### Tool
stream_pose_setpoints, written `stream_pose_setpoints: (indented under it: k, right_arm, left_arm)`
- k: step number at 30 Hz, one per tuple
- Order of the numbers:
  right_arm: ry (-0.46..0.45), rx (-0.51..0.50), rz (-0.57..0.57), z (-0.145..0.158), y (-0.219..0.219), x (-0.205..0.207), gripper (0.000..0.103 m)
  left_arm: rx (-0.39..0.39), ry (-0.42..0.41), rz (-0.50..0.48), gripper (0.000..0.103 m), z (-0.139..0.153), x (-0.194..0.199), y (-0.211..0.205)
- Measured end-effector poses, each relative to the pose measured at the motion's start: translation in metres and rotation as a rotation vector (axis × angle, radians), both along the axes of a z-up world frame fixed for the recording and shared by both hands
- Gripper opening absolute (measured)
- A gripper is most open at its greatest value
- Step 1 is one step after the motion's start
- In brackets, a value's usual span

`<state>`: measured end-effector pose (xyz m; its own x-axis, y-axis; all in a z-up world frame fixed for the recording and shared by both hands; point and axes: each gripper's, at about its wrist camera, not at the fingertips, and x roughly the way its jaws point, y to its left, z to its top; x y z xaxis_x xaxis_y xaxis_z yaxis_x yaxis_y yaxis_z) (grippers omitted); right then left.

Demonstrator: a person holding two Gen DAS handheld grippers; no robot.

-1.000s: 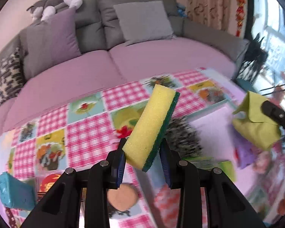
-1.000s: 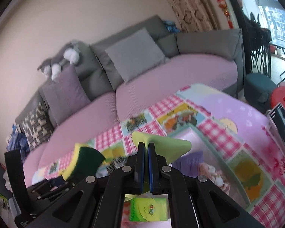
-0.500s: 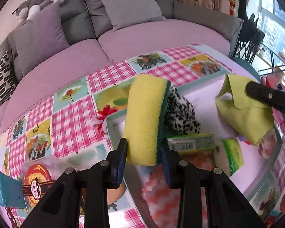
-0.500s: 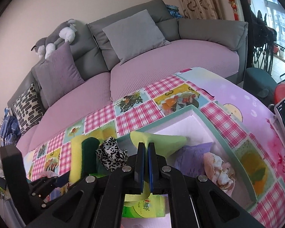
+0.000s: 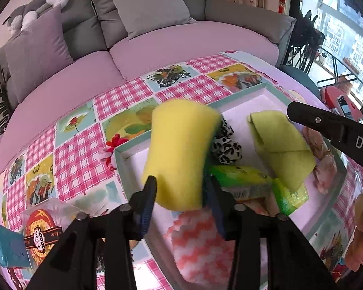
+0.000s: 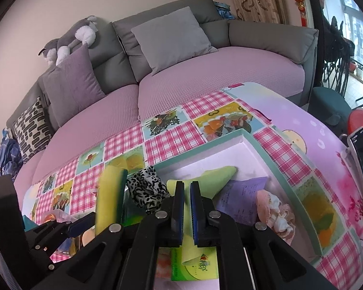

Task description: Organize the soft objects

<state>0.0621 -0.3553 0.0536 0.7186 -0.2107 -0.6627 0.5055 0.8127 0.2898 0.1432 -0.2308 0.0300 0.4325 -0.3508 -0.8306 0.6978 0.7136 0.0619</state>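
My left gripper (image 5: 180,188) holds a yellow sponge with a green scouring side (image 5: 181,152) over the left part of a teal-rimmed white tray (image 5: 263,89); the jaws have spread and the sponge looks blurred. It also shows in the right wrist view (image 6: 110,198). My right gripper (image 6: 186,194) has its jaws slightly parted around a folded light-green cloth (image 6: 217,177), also seen in the left wrist view (image 5: 280,142), low over the tray (image 6: 261,149).
In the tray lie a leopard-print cloth (image 5: 226,145), a green packet (image 5: 242,176), a pink-white knit cloth (image 5: 200,239), a purple sheet (image 6: 242,193) and a pink rag (image 6: 276,205). A boxed round item (image 5: 44,224) and a blue box (image 5: 4,249) sit left. A sofa (image 5: 157,48) stands behind.
Both grippers have come down toward the tray. The left jaws have widened around the sponge, and the right jaws have parted a little on the green cloth.
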Motion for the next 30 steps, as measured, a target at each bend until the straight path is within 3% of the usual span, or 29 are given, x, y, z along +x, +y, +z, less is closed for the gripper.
stream_pose_setpoints:
  k: [5,8,13,14,16,17,18,20,24,27,30]
  right_arm:
    - [0.004,-0.007,-0.005,0.004,-0.001,-0.003,0.009]
    - [0.008,-0.012,-0.011,0.006,-0.002,-0.005,0.026]
    - [-0.002,-0.037,-0.007,0.015,0.001,-0.011,0.027]
    - [-0.002,-0.043,-0.005,0.017,0.002,-0.012,0.028]
    - [-0.001,-0.054,-0.002,0.021,0.004,-0.014,0.043]
    - [0.001,-0.057,0.0,0.022,0.004,-0.014,0.056]
    - [0.007,-0.061,0.002,0.023,0.005,-0.015,0.059]
    - [0.025,-0.081,0.002,0.024,0.008,-0.014,0.06]
    - [0.047,-0.082,0.016,0.024,0.011,-0.011,0.068]
    - [0.067,-0.092,0.034,0.02,0.016,-0.007,0.072]
    - [0.074,-0.088,0.067,0.018,0.023,-0.002,0.08]
  left_arm:
    - [-0.002,-0.015,0.0,0.058,0.009,-0.003,0.002]
    - [-0.022,-0.03,-0.001,0.06,0.02,-0.007,0.007]
    - [-0.073,-0.074,0.012,0.061,0.044,-0.011,0.02]
    - [-0.087,-0.083,0.029,0.063,0.049,-0.01,0.025]
    - [-0.104,-0.097,0.071,0.064,0.056,-0.005,0.035]
    - [-0.11,-0.103,0.097,0.065,0.059,-0.002,0.041]
    - [-0.113,-0.107,0.119,0.065,0.06,0.001,0.046]
    - [-0.11,-0.106,0.172,0.074,0.059,0.01,0.058]
    - [-0.119,-0.086,0.289,0.075,0.055,0.028,0.086]
    - [-0.133,-0.074,0.375,0.086,0.052,0.037,0.107]
    - [-0.125,-0.086,0.439,0.088,0.048,0.042,0.123]
